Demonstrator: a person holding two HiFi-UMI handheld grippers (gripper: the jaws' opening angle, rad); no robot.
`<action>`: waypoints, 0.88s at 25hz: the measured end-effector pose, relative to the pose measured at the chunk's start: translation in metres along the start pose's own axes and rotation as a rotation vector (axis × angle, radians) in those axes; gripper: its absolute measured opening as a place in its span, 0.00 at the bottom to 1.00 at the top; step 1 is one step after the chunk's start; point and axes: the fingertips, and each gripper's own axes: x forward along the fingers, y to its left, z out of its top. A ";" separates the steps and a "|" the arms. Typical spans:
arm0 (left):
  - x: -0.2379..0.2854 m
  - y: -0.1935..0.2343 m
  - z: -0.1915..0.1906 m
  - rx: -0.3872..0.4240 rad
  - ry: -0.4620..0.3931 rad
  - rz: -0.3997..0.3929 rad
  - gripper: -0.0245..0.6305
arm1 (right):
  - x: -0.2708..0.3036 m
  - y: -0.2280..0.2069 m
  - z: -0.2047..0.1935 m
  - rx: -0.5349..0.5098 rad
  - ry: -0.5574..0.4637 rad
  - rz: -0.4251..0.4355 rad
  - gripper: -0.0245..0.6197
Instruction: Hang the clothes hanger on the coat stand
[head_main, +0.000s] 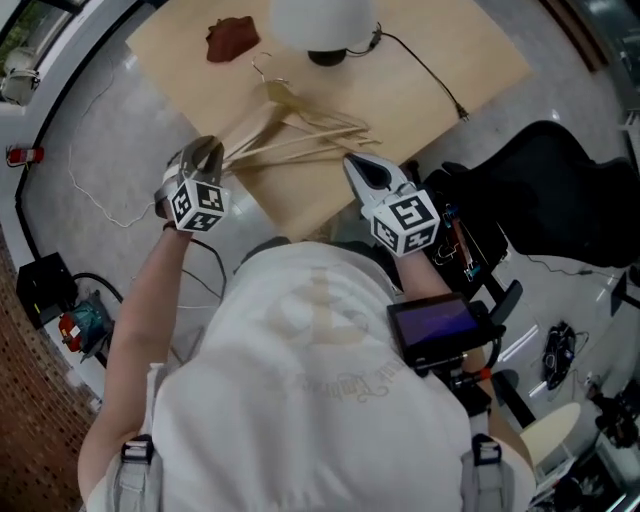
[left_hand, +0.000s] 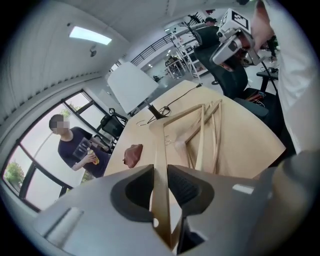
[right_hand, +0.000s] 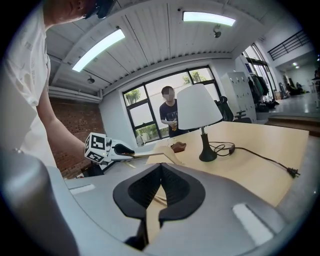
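Note:
Several pale wooden hangers (head_main: 310, 135) lie fanned on the beige table (head_main: 440, 40). My left gripper (head_main: 208, 152) is shut on the end of one hanger's arm (left_hand: 160, 145), which runs up between the pads (left_hand: 186, 187) to its wire hook (left_hand: 144, 121); that end is raised off the table. The right gripper (head_main: 352, 162) hovers by the hangers' other ends with its fingertips touching (right_hand: 161, 166). Pale wood shows through the slit behind them, and I cannot tell whether anything is caught there. In the right gripper view the left gripper (right_hand: 116, 149) holds the hanger out level.
A white-shaded lamp (head_main: 322, 20) stands at the table's far side, its cable (head_main: 425, 70) trailing right. A brown cloth (head_main: 232, 38) lies far left. A person (right_hand: 170, 112) stands beyond the table. A black chair (head_main: 560, 190) is at the right.

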 end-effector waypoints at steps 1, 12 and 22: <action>-0.003 0.003 0.002 -0.014 -0.002 0.019 0.17 | 0.003 -0.001 0.004 -0.008 -0.006 0.013 0.06; -0.050 -0.004 0.005 -0.104 -0.023 0.140 0.17 | 0.015 0.019 0.020 -0.064 -0.016 0.107 0.06; -0.098 -0.002 0.032 0.021 -0.141 0.258 0.16 | 0.028 0.062 0.022 -0.123 -0.007 0.155 0.06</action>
